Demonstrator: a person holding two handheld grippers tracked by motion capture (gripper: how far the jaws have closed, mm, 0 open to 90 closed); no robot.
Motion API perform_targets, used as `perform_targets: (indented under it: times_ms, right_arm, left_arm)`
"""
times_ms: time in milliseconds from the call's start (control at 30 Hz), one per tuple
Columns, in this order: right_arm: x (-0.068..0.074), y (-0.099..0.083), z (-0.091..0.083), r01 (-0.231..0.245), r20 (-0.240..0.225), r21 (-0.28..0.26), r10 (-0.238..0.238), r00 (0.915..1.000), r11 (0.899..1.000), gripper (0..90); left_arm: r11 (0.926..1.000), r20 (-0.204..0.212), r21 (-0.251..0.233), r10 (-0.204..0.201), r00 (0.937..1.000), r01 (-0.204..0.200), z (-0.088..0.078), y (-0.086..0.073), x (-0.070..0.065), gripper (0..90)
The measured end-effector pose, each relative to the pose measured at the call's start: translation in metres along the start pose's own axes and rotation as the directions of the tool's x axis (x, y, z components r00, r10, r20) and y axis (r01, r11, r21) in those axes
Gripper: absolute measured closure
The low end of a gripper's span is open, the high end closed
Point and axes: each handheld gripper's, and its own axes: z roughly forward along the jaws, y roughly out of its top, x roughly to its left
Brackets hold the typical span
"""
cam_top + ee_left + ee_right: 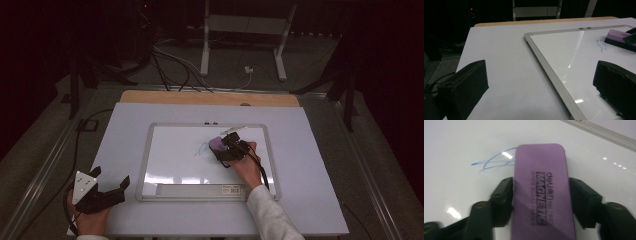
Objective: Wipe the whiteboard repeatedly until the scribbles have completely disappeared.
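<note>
A purple whiteboard eraser lies flat on the whiteboard, and my right gripper is shut on its two long sides. Blue pen scribbles run out from under the eraser's far left edge. In the high view the right gripper and eraser sit right of the board's middle, with the blue mark just to their left. My left gripper rests at the table's near left corner, jaws wide open and holding nothing. The left gripper view has the eraser far right beside the scribble.
The whiteboard's metal frame lies on a white sheet covering the table. A grey tray strip runs along the board's near edge. Beyond the table's wooden far edge are cables and stand legs on the floor.
</note>
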Motion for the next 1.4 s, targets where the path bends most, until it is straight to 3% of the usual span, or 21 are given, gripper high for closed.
perform_targets:
  times_ms: [167, 267, 333, 400, 467, 567, 667, 767, 833, 933, 1033, 1100, 1133, 1267, 1300, 1367, 1400]
  right_arm:
    - [0.012, 0.003, 0.003, 0.017, -0.017, 0.001, -0.017, 0.9997, 1.000, 41.3]
    - [0.030, 0.006, 0.006, 0.075, -0.068, 0.000, -0.074, 0.9949, 0.997, 41.3]
    - [0.042, 0.008, 0.008, 0.124, -0.103, 0.001, -0.123, 0.9870, 0.992, 41.4]
    - [0.049, 0.010, 0.009, 0.165, -0.098, 0.001, -0.164, 0.9816, 0.986, 41.4]
    - [0.043, 0.013, 0.011, 0.148, -0.090, 0.010, -0.146, 0.9852, 0.989, 41.4]
    - [0.024, 0.015, 0.012, 0.084, -0.015, 0.012, -0.084, 0.9964, 0.996, 41.5]
    - [0.004, 0.016, 0.011, 0.030, 0.074, 0.010, -0.031, 0.9968, 0.999, 41.5]
    - [-0.008, 0.014, 0.011, -0.027, 0.064, 0.005, 0.027, 0.9976, 1.000, 41.4]
    - [-0.003, 0.015, 0.011, -0.006, 0.070, 0.006, 0.006, 0.9975, 1.000, 41.5]
    - [0.014, 0.017, 0.014, 0.039, -0.007, 0.008, -0.039, 0.9992, 0.999, 41.5]
    - [0.034, 0.020, 0.016, 0.138, -0.089, 0.020, -0.135, 0.9868, 0.990, 41.5]
    - [0.039, 0.022, 0.016, 0.174, -0.080, 0.029, -0.172, 0.9819, 0.984, 41.5]
    - [0.037, 0.023, 0.016, 0.169, -0.082, 0.033, -0.165, 0.9828, 0.985, 41.5]
    - [0.015, 0.029, 0.020, 0.069, 0.036, 0.040, -0.070, 0.9969, 0.997, 41.5]
    - [0.009, 0.031, 0.021, 0.032, 0.069, 0.039, -0.034, 0.9970, 0.999, 41.5]
    - [0.002, 0.032, 0.023, -0.027, 0.091, 0.036, 0.023, 0.9955, 0.999, 41.5]
    - [0.003, 0.033, 0.023, -0.028, 0.098, 0.037, 0.025, 0.9949, 0.999, 41.4]
  left_arm:
    - [1.0000, 0.002, 0.003, 0.005, 1.0000, -0.005, 0.001, 0.000, -0.001, 0.5]
    - [1.0000, 0.002, 0.003, 0.005, 1.0000, -0.005, 0.001, 0.000, -0.001, 0.5]
    - [1.0000, 0.001, 0.000, 0.002, 1.0000, -0.002, 0.000, 0.000, -0.001, 0.5]
    - [1.0000, 0.001, -0.003, 0.000, 1.0000, 0.000, -0.001, 0.000, 0.000, 0.5]
    - [1.0000, -0.002, -0.003, -0.004, 1.0000, 0.004, -0.002, 0.000, 0.001, 0.5]
    - [1.0000, -0.003, -0.003, -0.007, 1.0000, 0.007, -0.002, 0.000, 0.001, 0.5]
    - [0.9999, -0.003, -0.006, -0.012, 0.9999, 0.012, -0.002, 0.000, 0.001, 0.5]
    - [0.9999, -0.004, -0.005, -0.010, 0.9999, 0.010, -0.002, 0.000, 0.001, 0.5]
    - [1.0000, -0.003, -0.001, -0.009, 1.0000, 0.009, -0.001, 0.000, 0.000, 0.5]
    - [1.0000, -0.001, -0.001, -0.007, 1.0000, 0.007, 0.000, 0.000, 0.000, 0.5]
    - [1.0000, -0.002, -0.001, -0.009, 1.0000, 0.009, -0.001, 0.000, 0.000, 0.5]
    - [0.9999, -0.004, -0.002, -0.011, 0.9999, 0.011, -0.002, 0.000, 0.001, 0.5]
    - [0.9999, -0.005, -0.004, -0.013, 0.9999, 0.013, -0.002, 0.000, 0.001, 0.5]
    - [0.9999, -0.005, -0.004, -0.016, 0.9999, 0.016, -0.002, -0.001, 0.002, 0.5]
    - [0.9999, -0.005, -0.003, -0.016, 0.9999, 0.016, -0.002, -0.001, 0.002, 0.5]
    - [0.9999, -0.003, -0.004, -0.016, 0.9999, 0.016, -0.002, -0.001, 0.002, 0.5]
    - [0.9998, -0.002, -0.004, -0.017, 0.9999, 0.017, -0.001, -0.001, 0.002, 0.5]
